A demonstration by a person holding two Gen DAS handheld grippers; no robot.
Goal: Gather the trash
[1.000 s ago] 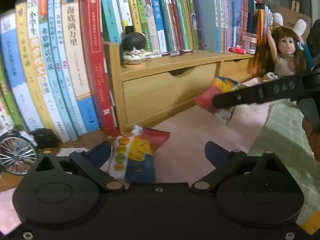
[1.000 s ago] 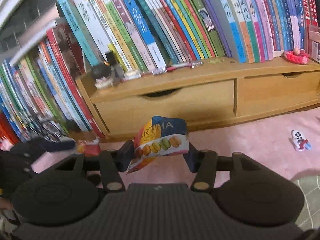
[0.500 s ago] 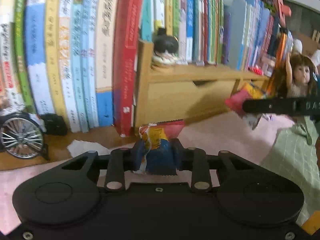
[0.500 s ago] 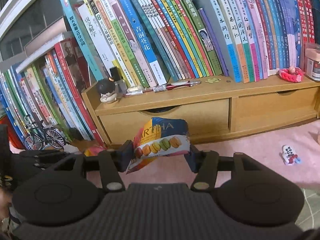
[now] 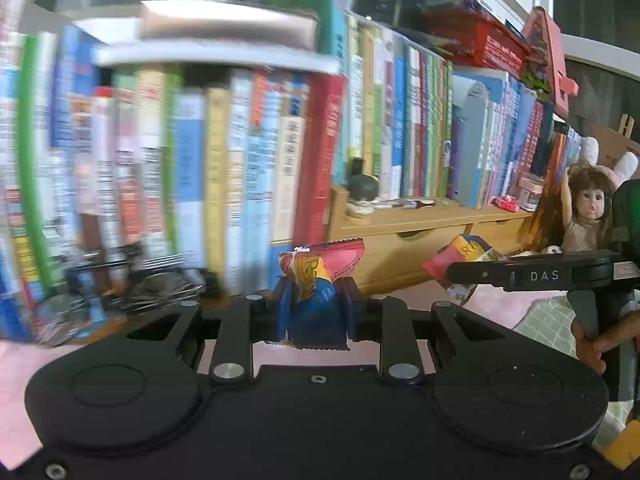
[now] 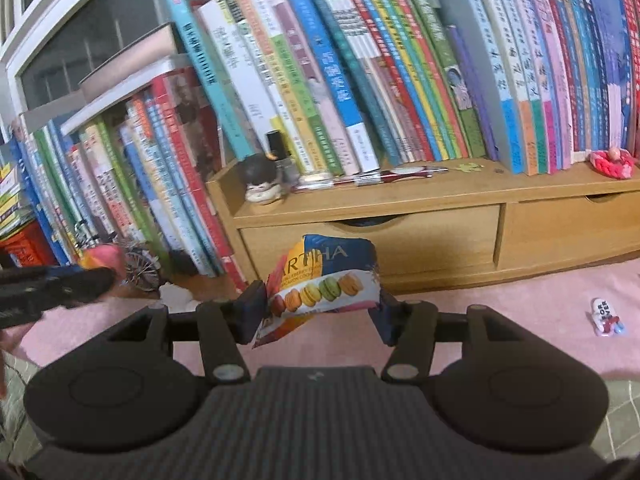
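Pink covering spreads over the surface [image 6: 500,312] below both of your grippers. Your left gripper [image 5: 316,312] has its jaws closed on a crumpled snack wrapper [image 5: 320,276], red at the top and blue lower down, which stands pinched upright between the two pads and is lifted clear of the pink covering. Your right gripper [image 6: 320,308] likewise grips a second wrapper [image 6: 324,280], blue and yellow with a row of coloured macarons printed across a white band; its jaws press in from both sides and the bag hangs crumpled between them, a corner drooping toward you. In the left wrist view that same right gripper shows at the right, side on, with its wrapper poking out at the tip and your hand [image 5: 600,340] wrapped around the handle. Behind both wrappers, on the far side, runs a long row of upright books [image 6: 400,80], much of it blurred in the left view. A low wooden drawer unit [image 6: 440,236] stands under the right part of the row, with a small dark-haired figurine [image 6: 260,180] and a pen [image 6: 384,176] on its top. A doll [image 5: 588,216] with brown hair sits far right, and a small toy bicycle [image 6: 136,264] stands at the foot of the books to the left.
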